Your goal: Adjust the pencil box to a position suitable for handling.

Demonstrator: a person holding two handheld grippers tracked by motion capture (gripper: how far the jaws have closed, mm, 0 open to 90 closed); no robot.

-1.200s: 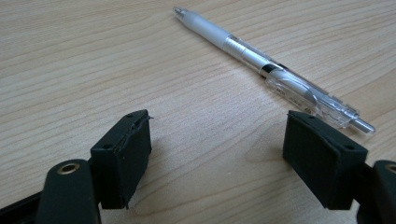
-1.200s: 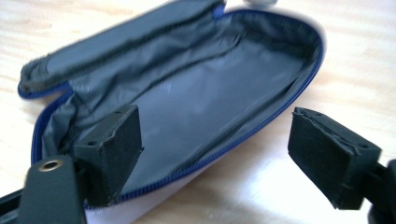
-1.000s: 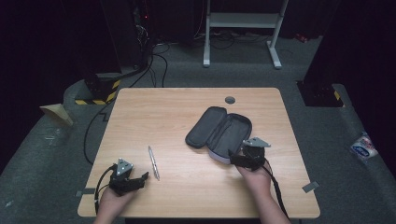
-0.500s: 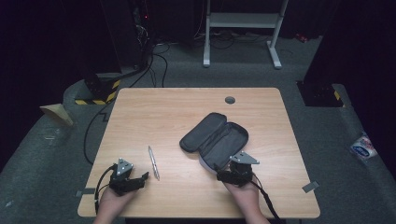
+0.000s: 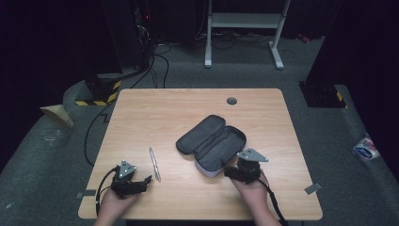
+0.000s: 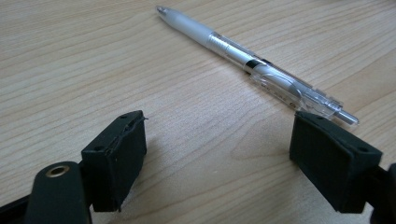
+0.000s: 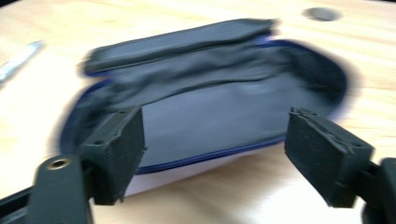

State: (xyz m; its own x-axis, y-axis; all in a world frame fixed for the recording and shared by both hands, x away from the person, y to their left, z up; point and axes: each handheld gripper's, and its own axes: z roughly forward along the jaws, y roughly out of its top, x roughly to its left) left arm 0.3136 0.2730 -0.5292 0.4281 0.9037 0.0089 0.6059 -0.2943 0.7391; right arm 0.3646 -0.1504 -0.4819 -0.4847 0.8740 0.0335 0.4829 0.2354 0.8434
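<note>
An open dark pencil case (image 5: pixel 211 142) with a blue zip edge lies right of the table's middle. My right gripper (image 5: pixel 227 170) is at its near end, and the case (image 7: pixel 210 88) fills the space ahead of its jaws. The right gripper (image 7: pixel 212 122) is open; its jaws have just been closing, and the pads press on nothing. A clear white pen (image 5: pixel 154 164) lies left of the case. My left gripper (image 5: pixel 147 181) rests just short of it. The left gripper (image 6: pixel 219 126) is open with bare wood between its jaws, which have just been opening. The pen (image 6: pixel 252 65) lies just beyond them.
The wooden table (image 5: pixel 155 113) has a round grey cable grommet (image 5: pixel 231 100) near its far edge. A white desk frame (image 5: pixel 244 21), cables and dark equipment stand on the floor behind. A packet (image 5: pixel 366 149) lies on the floor at the right.
My right gripper has drawn back toward the table's front edge and to the left. The pencil case has shifted the same way. The left hand has stayed put.
</note>
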